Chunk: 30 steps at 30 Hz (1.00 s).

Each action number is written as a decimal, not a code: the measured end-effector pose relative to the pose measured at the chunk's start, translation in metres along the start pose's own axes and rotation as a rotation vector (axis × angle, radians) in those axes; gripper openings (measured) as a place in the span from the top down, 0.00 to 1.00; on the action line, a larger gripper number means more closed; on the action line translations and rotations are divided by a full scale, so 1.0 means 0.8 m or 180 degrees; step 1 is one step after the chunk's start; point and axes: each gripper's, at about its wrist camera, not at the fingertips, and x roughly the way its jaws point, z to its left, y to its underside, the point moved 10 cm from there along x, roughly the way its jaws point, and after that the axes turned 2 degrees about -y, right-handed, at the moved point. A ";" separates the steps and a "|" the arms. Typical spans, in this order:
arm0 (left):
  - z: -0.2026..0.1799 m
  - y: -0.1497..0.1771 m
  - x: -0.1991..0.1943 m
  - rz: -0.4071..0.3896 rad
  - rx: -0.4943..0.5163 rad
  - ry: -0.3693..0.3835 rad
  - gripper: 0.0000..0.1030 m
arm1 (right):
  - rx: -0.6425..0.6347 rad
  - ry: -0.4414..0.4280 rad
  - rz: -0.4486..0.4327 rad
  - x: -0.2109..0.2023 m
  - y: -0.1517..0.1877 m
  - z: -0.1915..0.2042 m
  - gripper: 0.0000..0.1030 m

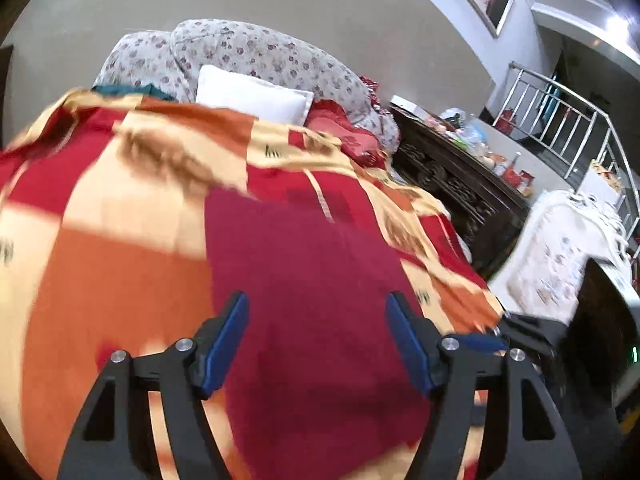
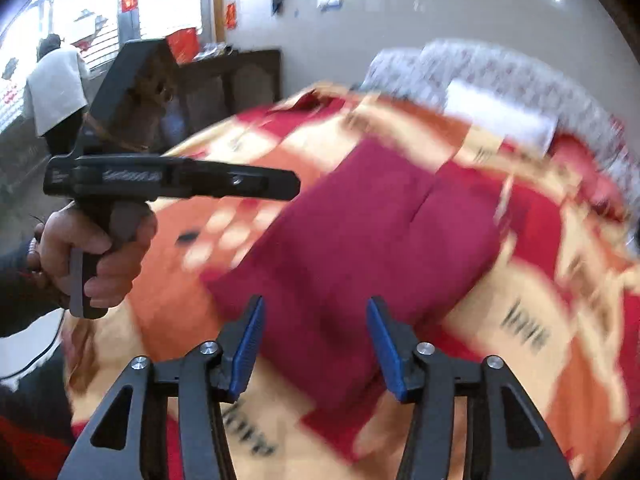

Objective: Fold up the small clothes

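A dark red garment (image 2: 360,224) lies folded into a rough rectangle on a bed covered by a red, orange and cream patterned blanket (image 2: 540,320). It also shows in the left wrist view (image 1: 312,280), spread under the fingers. My left gripper (image 1: 318,312) is open and empty just above the garment. My right gripper (image 2: 316,316) is open and empty over the garment's near edge. The left gripper's body shows in the right wrist view (image 2: 180,180), held in a hand at the left, above the blanket. Both views are blurred.
A white pillow (image 1: 256,98) and a floral quilt (image 1: 256,52) lie at the head of the bed. A dark carved cabinet (image 1: 460,176) with clutter stands right of the bed. A metal railing (image 1: 568,120) is at far right. A person (image 2: 56,88) stands far left.
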 end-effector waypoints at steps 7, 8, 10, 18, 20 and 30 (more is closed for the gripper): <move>0.030 0.016 0.134 0.0858 -0.0121 -0.0332 0.33 | 0.0000 0.0405 0.0524 0.099 -0.010 -0.068 0.42; 0.037 0.025 0.148 0.0910 -0.0128 -0.0391 0.33 | 0.0153 0.0358 0.0582 0.110 0.004 -0.079 0.41; 0.035 0.028 0.158 0.0821 -0.0017 -0.0418 0.28 | 0.0345 0.0225 0.0446 0.111 0.007 -0.089 0.41; 0.006 -0.011 0.109 0.0454 0.0066 -0.0377 0.15 | 0.0554 -0.0086 0.0394 0.096 0.012 -0.068 0.13; 0.002 -0.027 0.064 0.0178 0.0030 -0.0424 0.14 | 0.0507 0.0049 0.0358 0.081 0.002 -0.056 0.13; -0.016 0.083 -0.096 -0.0182 0.0495 -0.0865 0.02 | 0.1422 0.1128 0.0149 -0.038 0.071 -0.012 0.00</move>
